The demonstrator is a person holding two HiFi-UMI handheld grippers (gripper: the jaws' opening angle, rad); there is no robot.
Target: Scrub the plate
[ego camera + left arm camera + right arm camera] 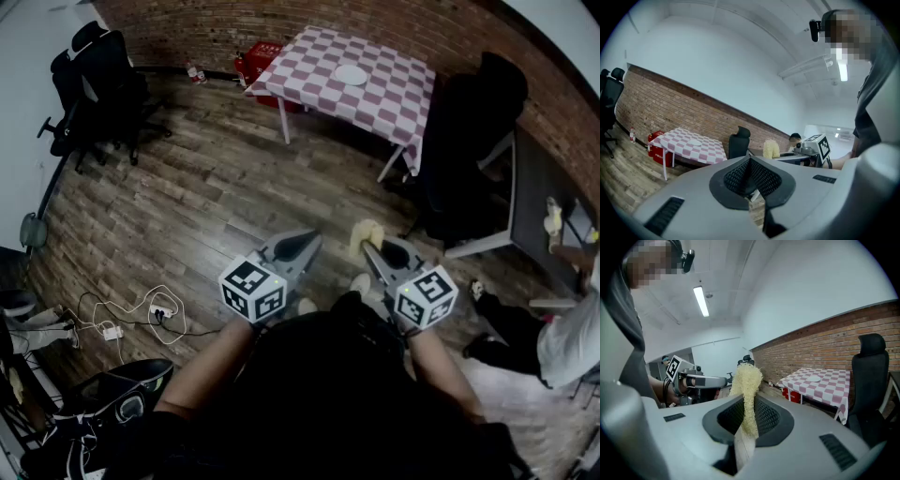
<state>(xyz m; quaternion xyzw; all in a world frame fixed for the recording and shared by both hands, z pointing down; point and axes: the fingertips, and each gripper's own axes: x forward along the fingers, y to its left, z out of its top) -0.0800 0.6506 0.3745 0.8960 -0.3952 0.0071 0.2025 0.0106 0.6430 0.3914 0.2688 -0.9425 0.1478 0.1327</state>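
A small white plate [352, 75] lies on the red-and-white checked table [394, 98] far ahead across the wooden floor; the plate [814, 378] is tiny in the right gripper view and again the plate [694, 142] in the left one. My right gripper [367, 246] is shut on a yellow fibrous scrubber [747, 380], which sticks up past the jaws; the scrubber [364, 232] is a pale tuft in the head view. Beside it my left gripper [314, 236] is shut with nothing between its jaws. Both are held level in front of me, far from the table.
A black office chair [459, 159] stands right of the table, beside a dark desk [539, 202]. More black chairs [98, 80] are at far left. A red crate [258, 61] sits behind the table. Cables and a power strip [155, 314] lie on the floor. A person [567, 337] is at right.
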